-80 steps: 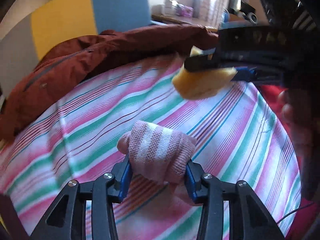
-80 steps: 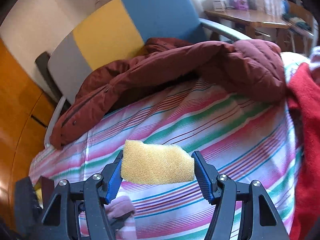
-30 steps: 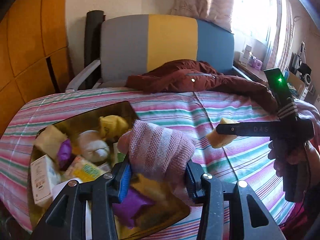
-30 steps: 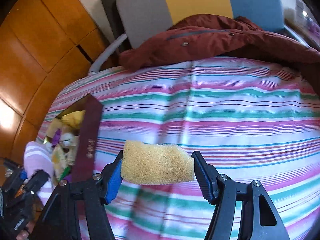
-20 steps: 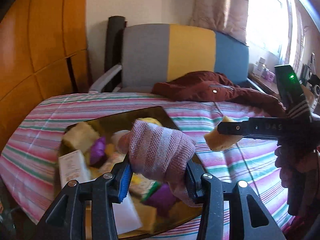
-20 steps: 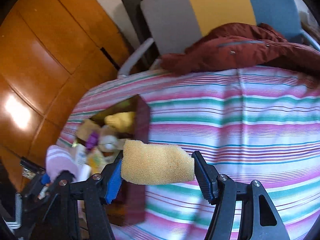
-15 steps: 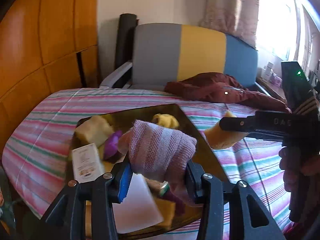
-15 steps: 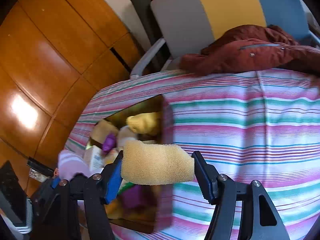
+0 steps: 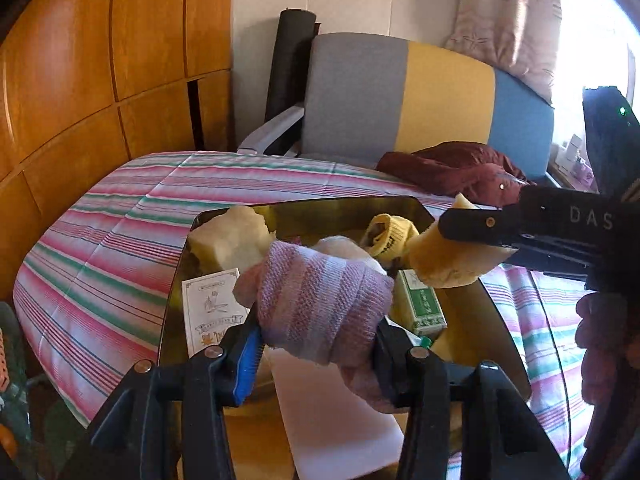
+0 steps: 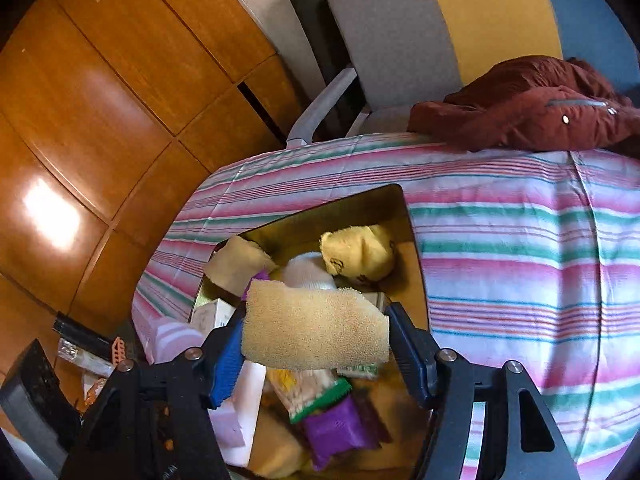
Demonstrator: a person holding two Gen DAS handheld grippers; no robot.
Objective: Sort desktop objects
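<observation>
A pink striped sock [image 9: 320, 296] sits between the fingers of my left gripper [image 9: 316, 340], whose jaws are opening; the pads still touch the sock. It hangs over the near part of an open dark box [image 9: 320, 202] with a gold lining. My right gripper [image 10: 316, 344] holds a yellow sponge [image 10: 316, 328] above the same box [image 10: 416, 248]; its jaws are starting to open with the sponge still between the pads. In the left wrist view the sponge [image 9: 452, 260] hangs at the right, over the box's far side.
The box holds a yellow sock [image 10: 360, 252], a white card [image 9: 212, 312], a green-and-white pack [image 9: 420, 304], a purple packet [image 10: 340, 428] and more. It stands on a striped cloth [image 9: 120, 240]. A maroon jacket [image 10: 520, 116] and a chair [image 9: 400, 96] lie beyond; wooden panels [image 9: 100, 60] on the left.
Both grippers have swung left from the bare striped cloth to above the box, each carrying its object. The box has grown larger and come under both.
</observation>
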